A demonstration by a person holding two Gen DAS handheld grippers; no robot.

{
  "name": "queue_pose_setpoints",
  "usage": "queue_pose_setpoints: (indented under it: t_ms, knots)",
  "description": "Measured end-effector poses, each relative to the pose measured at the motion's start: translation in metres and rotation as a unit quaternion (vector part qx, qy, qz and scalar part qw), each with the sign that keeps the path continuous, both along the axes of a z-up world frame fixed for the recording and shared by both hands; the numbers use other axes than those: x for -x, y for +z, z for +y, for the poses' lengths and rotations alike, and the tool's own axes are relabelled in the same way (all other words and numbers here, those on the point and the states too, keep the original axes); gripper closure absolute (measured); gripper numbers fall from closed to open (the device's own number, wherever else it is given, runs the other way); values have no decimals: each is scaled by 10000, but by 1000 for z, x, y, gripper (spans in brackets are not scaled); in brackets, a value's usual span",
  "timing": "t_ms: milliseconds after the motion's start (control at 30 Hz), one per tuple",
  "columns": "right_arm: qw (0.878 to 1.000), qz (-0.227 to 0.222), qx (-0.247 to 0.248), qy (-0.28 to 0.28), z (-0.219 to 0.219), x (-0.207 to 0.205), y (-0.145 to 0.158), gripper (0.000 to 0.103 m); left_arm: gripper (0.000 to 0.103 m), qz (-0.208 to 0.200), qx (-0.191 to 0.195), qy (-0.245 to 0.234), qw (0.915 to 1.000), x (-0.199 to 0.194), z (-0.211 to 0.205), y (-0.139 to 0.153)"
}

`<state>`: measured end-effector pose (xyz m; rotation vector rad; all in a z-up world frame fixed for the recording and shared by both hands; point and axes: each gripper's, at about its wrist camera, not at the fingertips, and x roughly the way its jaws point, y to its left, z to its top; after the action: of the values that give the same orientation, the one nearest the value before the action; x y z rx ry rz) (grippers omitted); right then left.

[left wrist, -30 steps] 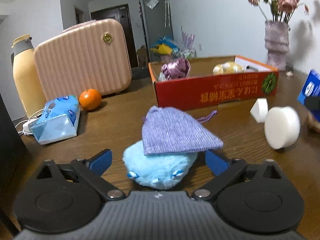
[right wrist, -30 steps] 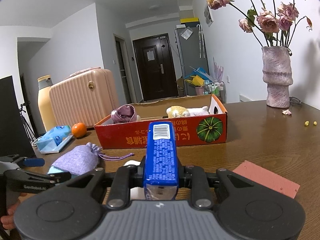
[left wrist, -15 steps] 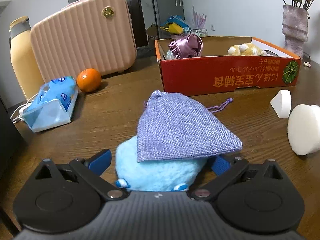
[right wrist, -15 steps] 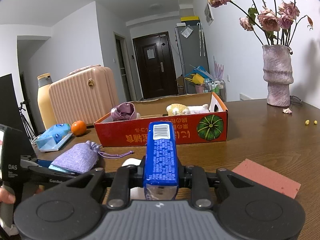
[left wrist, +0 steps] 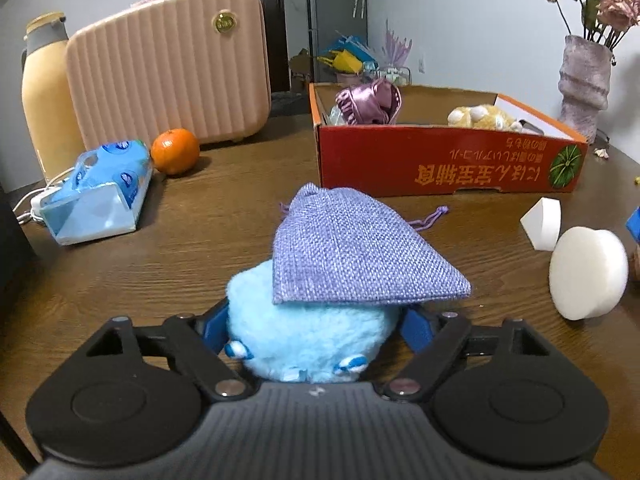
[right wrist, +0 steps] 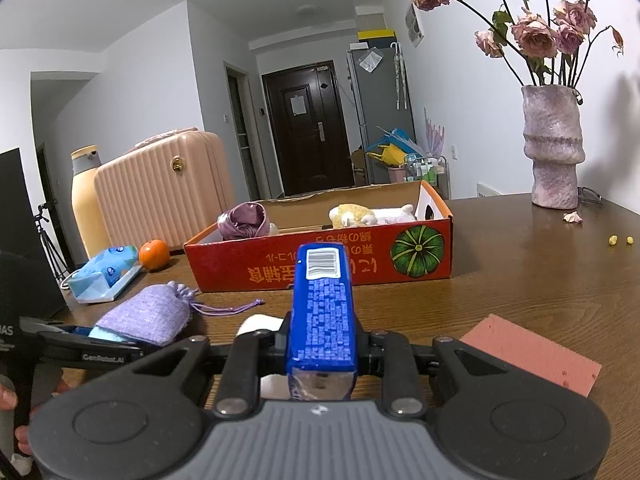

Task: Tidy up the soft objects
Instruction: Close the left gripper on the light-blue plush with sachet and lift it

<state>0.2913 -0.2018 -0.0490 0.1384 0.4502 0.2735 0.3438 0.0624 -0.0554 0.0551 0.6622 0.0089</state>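
Observation:
A light blue plush toy (left wrist: 308,340) lies on the brown table with a purple drawstring pouch (left wrist: 352,256) resting on top of it. My left gripper (left wrist: 314,328) straddles the plush. Its jaws are closing, and the blue pads (left wrist: 214,326) touch the fur on both sides. The right wrist view shows the same pouch (right wrist: 144,316) and the left gripper (right wrist: 80,344) at the left. My right gripper (right wrist: 322,334) is shut on a narrow blue carton (right wrist: 322,308) with a barcode. Beyond stands a red cardboard box (left wrist: 440,160) holding a purple satin item (left wrist: 368,102) and a yellow plush (left wrist: 480,116).
A pink suitcase (left wrist: 168,64), a yellow bottle (left wrist: 44,92), an orange (left wrist: 176,151) and a blue tissue pack (left wrist: 100,192) stand at the left. Two white foam pieces (left wrist: 586,272) lie at the right. A vase of flowers (right wrist: 554,144) and a pink sheet (right wrist: 532,354) are on the right side.
My left gripper moved forward until the blue plush sat between its jaws, then the jaws narrowed onto it. The right gripper and its blue carton stayed still.

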Motion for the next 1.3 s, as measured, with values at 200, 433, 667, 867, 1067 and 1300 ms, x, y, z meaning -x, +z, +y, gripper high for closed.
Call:
queue_pose_setpoints:
  t_ms: [200, 433, 667, 867, 1067, 1300]
  knots:
    - [10000, 0, -17, -5, 0, -1, 0, 80, 20, -392, -38, 41, 9992, 24, -3, 12]
    - [10000, -36, -50, -19, -2, 1, 1, 80, 20, -966, 8, 161, 9952, 61, -4, 32]
    - [9999, -77, -99, -50, -4, 4, 2, 80, 19, -1502, 131, 383, 9878, 93, 0, 50]
    - [9998, -112, -99, -94, -4, 4, 1, 80, 19, -1587, 188, 443, 9861, 100, -3, 54]
    - [9994, -256, -161, -152, -5, 4, 4, 80, 19, -1718, 257, 421, 9839, 100, -14, 61]
    - [9981, -476, -275, -284, -7, -2, 11, 80, 19, -1845, 272, 315, 9820, 87, -34, 71]
